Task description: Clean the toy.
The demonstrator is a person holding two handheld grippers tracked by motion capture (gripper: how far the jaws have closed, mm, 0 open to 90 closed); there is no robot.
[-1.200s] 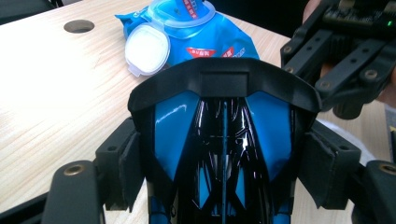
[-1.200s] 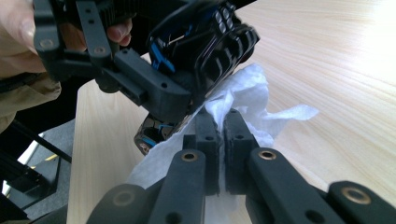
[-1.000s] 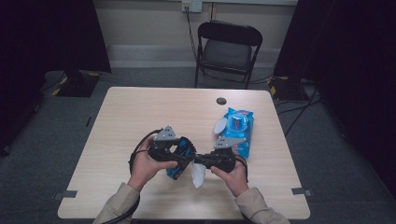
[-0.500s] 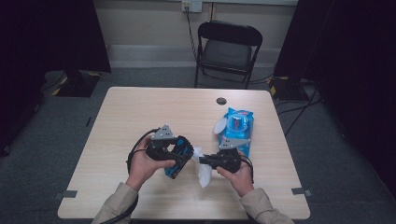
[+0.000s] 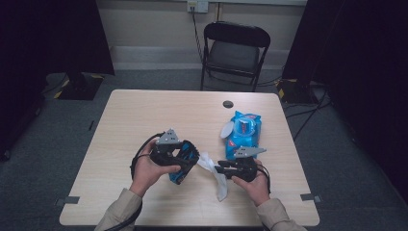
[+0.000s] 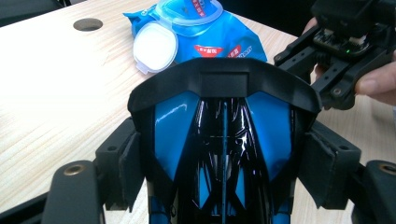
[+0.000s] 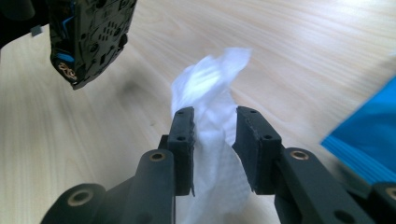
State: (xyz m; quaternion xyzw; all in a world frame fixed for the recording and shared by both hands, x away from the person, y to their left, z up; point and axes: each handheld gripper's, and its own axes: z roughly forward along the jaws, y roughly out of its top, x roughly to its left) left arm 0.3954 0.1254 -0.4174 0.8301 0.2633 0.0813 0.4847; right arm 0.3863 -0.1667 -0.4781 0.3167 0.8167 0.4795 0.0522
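My left gripper (image 5: 185, 161) is shut on a blue and black plastic object (image 5: 183, 164), held just above the table; its glossy top sits between the pads (image 6: 223, 126). To its right, my right gripper (image 5: 217, 169) has a white wipe (image 5: 221, 186) between its jaws. Those jaws have just been opening. In the right gripper view the pads stand a little apart (image 7: 214, 126), with the wipe (image 7: 210, 88) loose in the gap and its tail lying on the table. The object's dark underside (image 7: 88, 37) hangs at the upper left of that view.
A blue pack of wipes (image 5: 243, 134) with its white lid flipped open (image 6: 155, 46) lies behind the right hand. A round cable hole (image 5: 228, 104) is in the table's far side. A black folding chair (image 5: 234, 53) stands beyond the table (image 5: 144, 115).
My right gripper has drawn away to the right from the object and sunk toward the table, with the wipe still between its jaws, which now stand wider. The left hand has kept still.
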